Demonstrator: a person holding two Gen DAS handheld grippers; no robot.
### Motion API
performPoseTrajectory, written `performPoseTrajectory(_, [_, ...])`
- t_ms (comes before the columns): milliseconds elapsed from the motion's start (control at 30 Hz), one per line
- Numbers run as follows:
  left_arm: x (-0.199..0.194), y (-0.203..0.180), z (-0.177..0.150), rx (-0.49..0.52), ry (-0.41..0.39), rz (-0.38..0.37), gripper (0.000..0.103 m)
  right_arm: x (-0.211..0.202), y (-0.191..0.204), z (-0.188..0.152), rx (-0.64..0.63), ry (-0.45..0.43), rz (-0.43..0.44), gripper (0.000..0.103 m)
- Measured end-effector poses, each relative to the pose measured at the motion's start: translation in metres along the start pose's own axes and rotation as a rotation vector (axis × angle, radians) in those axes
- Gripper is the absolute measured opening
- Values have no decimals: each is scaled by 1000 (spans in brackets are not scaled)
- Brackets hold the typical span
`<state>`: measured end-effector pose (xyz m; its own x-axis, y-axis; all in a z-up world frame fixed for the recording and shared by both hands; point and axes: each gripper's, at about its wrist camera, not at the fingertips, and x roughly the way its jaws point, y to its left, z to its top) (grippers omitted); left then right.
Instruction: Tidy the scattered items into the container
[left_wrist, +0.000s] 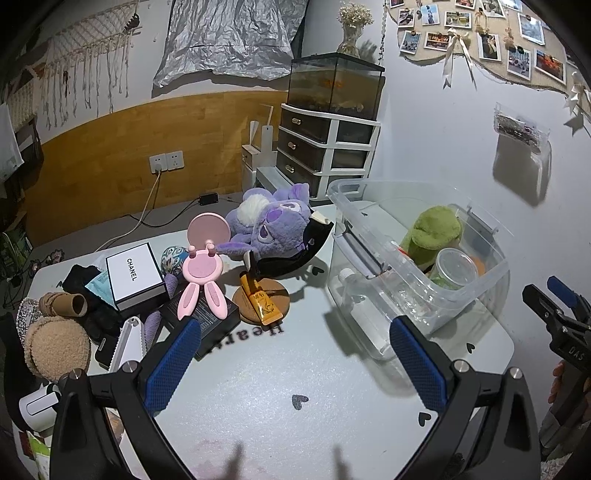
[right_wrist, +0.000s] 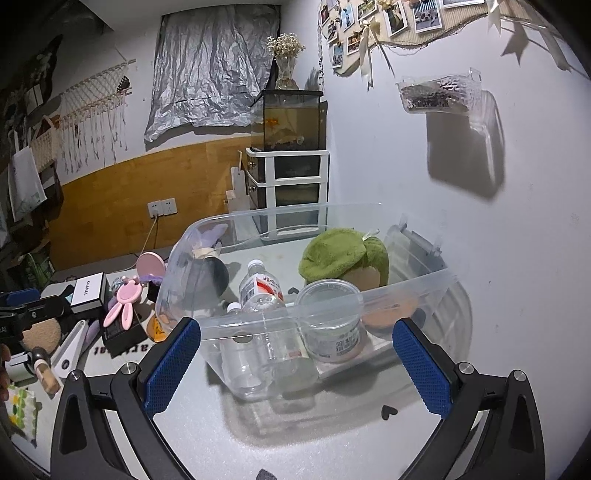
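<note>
A clear plastic container (left_wrist: 476, 291) stands on the table's right side; it also shows in the right wrist view (right_wrist: 406, 291). It holds a green plush (right_wrist: 343, 254), a clear bottle (right_wrist: 262, 291) and a lidded tub (right_wrist: 328, 299). Scattered items lie left of it: a purple plush (left_wrist: 273, 221), a pink rabbit-shaped mirror (left_wrist: 203, 269), a white Chanel box (left_wrist: 135, 275) and an orange tube (left_wrist: 260, 299). My left gripper (left_wrist: 295, 363) is open and empty above the table. My right gripper (right_wrist: 297, 363) is open and empty, just in front of the container.
A white drawer unit (left_wrist: 328, 147) with a fish tank (left_wrist: 334, 83) on it stands behind the table. A tan fuzzy pad (left_wrist: 55, 349), a cardboard roll (left_wrist: 74, 304) and a dark box (left_wrist: 214, 319) crowd the left side. The wall is close on the right.
</note>
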<state>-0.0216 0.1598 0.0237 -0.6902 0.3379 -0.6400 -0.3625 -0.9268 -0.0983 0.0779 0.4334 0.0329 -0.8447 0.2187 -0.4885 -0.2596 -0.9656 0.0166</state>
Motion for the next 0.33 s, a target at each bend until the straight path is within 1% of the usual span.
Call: performPoseTrajectory(333, [-1,-1,1,4,0,-4,102,1,4,0,-17,3,7,103])
